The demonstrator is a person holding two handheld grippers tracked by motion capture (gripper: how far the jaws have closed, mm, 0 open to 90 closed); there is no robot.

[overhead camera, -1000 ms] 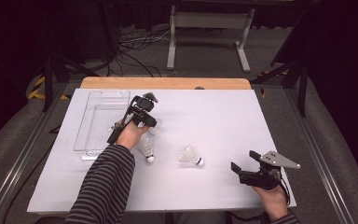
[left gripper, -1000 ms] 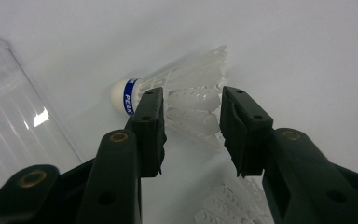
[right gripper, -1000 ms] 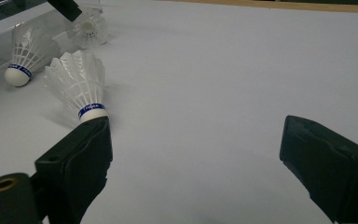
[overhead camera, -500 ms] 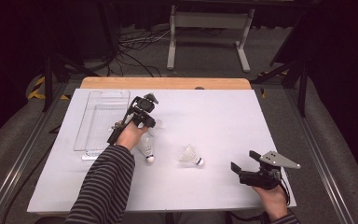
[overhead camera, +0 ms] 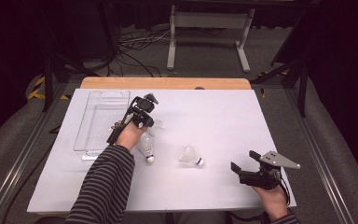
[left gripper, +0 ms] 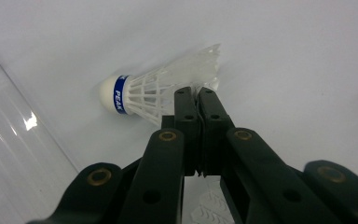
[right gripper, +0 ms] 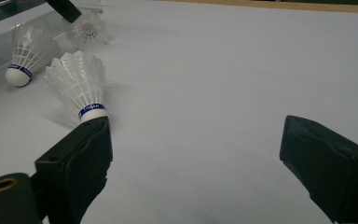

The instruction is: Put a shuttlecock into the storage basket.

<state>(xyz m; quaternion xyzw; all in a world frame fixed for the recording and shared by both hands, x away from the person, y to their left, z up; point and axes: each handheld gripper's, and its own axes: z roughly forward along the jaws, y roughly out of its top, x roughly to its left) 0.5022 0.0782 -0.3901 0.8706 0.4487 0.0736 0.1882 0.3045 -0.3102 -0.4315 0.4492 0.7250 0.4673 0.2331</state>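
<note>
With the left gripper (left gripper: 199, 95) fingers just closed on the skirt of a shuttlecock (left gripper: 161, 88) near the table's left edge, beside the clear tray (overhead camera: 100, 119), lift gently w/o crushing feathers; right gripper (right gripper: 193, 154) fingers wide, empty.

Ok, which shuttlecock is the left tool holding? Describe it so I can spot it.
Start at the clear plastic tray on the white table's left. Just off its right wall, the left tool is shut on a white feathered shuttlecock with a blue band. The other two lie free, nearer the person.
</note>
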